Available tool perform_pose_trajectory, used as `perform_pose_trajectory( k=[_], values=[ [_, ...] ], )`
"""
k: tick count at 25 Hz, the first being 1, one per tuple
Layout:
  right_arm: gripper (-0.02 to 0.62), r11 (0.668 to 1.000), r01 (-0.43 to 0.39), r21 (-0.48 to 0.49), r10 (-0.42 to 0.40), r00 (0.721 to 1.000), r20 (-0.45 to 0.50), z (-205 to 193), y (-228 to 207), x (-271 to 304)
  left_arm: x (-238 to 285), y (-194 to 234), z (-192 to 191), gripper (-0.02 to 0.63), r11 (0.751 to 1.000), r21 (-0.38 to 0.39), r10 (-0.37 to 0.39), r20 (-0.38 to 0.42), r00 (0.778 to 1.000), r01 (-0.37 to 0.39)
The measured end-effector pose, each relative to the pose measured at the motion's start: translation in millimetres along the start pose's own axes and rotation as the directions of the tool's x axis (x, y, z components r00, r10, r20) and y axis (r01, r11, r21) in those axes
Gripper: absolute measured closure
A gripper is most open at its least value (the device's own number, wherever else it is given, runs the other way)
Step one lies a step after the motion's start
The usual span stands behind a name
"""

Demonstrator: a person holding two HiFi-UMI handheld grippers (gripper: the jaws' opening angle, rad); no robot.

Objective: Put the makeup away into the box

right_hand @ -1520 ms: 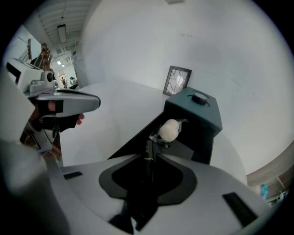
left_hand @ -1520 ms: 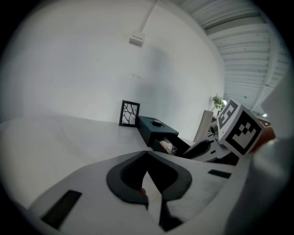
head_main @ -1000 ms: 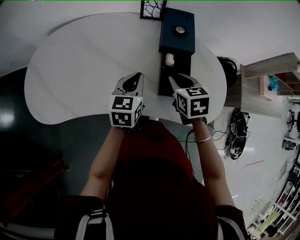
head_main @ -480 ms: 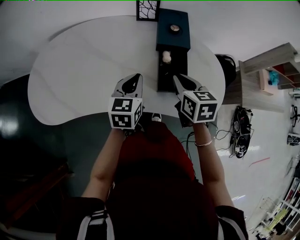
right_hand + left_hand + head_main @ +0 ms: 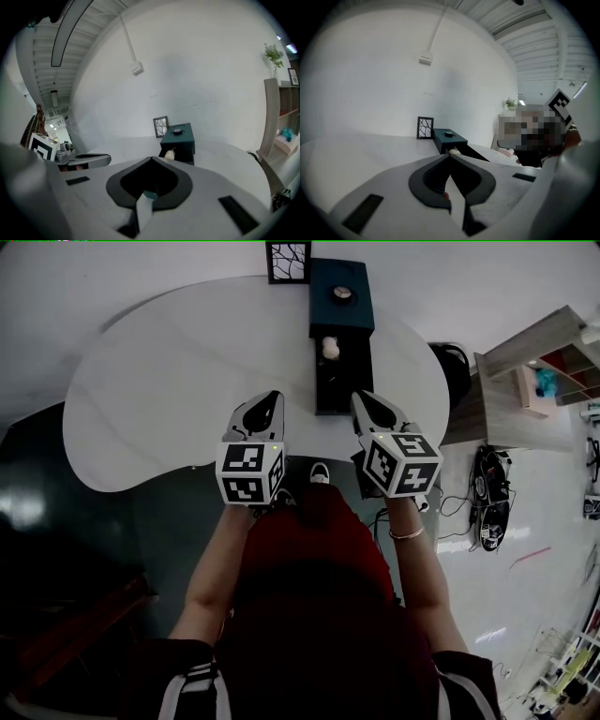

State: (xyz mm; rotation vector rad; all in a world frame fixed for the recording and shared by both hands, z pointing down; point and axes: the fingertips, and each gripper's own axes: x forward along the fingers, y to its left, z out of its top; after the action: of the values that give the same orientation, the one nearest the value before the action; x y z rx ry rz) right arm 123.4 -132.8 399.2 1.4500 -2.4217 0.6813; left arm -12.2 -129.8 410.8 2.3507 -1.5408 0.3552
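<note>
- Head view: a white rounded table [image 5: 169, 381] carries a dark teal box [image 5: 341, 296] at its far edge, with a small picture frame [image 5: 287, 261] just beside it. The box's drawer [image 5: 339, 381] stands pulled out toward the person. 1 cream makeup piece [image 5: 330, 349] lies at the drawer's inner end, and the rest of it is too dark to read. The left gripper [image 5: 272, 396] and right gripper [image 5: 359, 397] hover on either side of the drawer's near end, touching nothing.
- Left gripper view: the jaws are pressed together with nothing between them. The box [image 5: 449, 139] sits ahead.
- Right gripper view: the jaws have just been closing and now meet, empty. The makeup piece [image 5: 169, 154] shows in the drawer.
- Step: the makeup looks stowed. The next move is probably to push the drawer in squarely.
</note>
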Motion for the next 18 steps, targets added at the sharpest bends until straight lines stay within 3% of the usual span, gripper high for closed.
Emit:
perform_pose_trajectory(
  k=[18],
  values=[
    [0.581, 0.996, 0.061, -0.067, -0.055, 0.994, 0.093, -8.7, 17.4, -30.9, -38.1, -13.1, 11.7, 0.584, 1.000, -0.004, -0.025, 0.067, 0.997, 0.025]
  ],
)
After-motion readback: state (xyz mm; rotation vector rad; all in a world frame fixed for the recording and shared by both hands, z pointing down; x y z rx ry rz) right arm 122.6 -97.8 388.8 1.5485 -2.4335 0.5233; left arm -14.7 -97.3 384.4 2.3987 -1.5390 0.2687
